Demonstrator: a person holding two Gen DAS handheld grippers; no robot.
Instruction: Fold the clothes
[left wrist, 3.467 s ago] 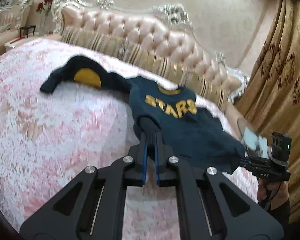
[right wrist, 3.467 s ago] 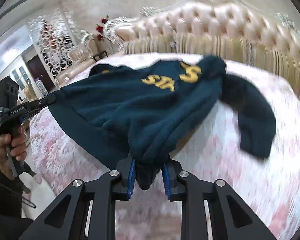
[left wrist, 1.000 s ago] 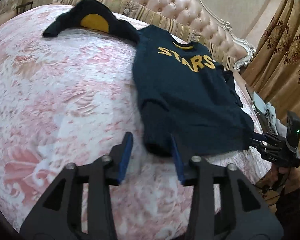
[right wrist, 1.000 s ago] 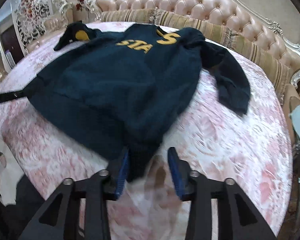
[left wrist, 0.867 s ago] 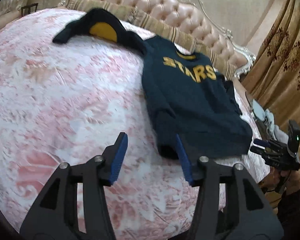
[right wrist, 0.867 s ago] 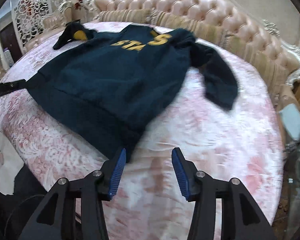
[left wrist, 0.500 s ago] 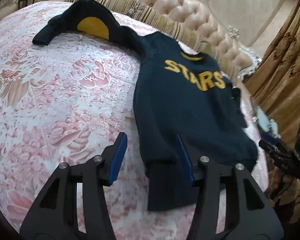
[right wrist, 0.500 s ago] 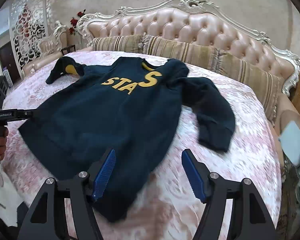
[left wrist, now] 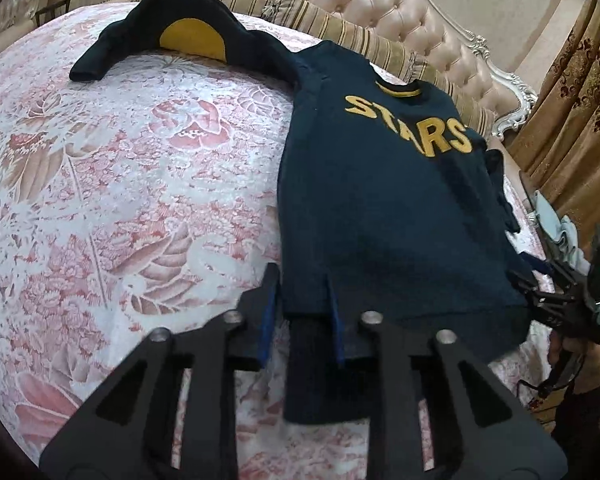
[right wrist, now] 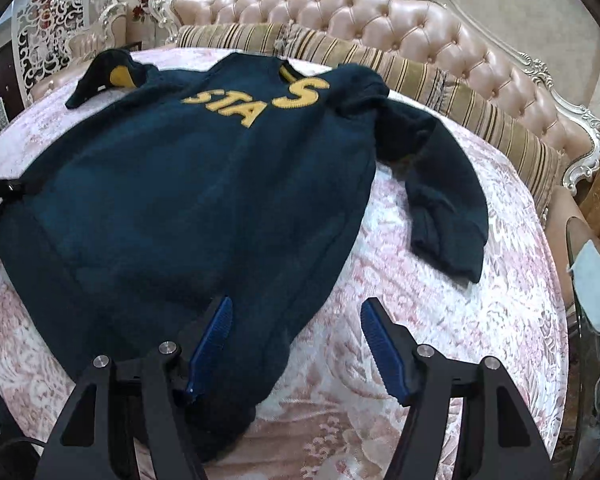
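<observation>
A navy sweatshirt [left wrist: 388, 208] with yellow STARS lettering lies face up on the pink bed [left wrist: 140, 184]; it also shows in the right wrist view [right wrist: 188, 208]. One sleeve with a yellow patch [left wrist: 192, 40] stretches toward the pillows. The other sleeve [right wrist: 444, 200] lies bent beside the body. My left gripper [left wrist: 302, 304] is open, its jaws either side of the hem's left corner. My right gripper [right wrist: 296, 320] is open wide above the hem's right corner, holding nothing. It also shows in the left wrist view [left wrist: 556, 284] at the far hem corner.
Striped pillows [right wrist: 440, 80] and a tufted pink headboard [right wrist: 380, 20] line the far side of the bed. Gold curtains [left wrist: 572, 92] hang at the right. A glass side table with a pale cloth [right wrist: 592, 292] stands by the bed's right edge.
Both grippers have let go of the hem and opened. The sweatshirt, held up 3.5 s ago, now lies flat on the bed. The left gripper has moved forward over the hem corner.
</observation>
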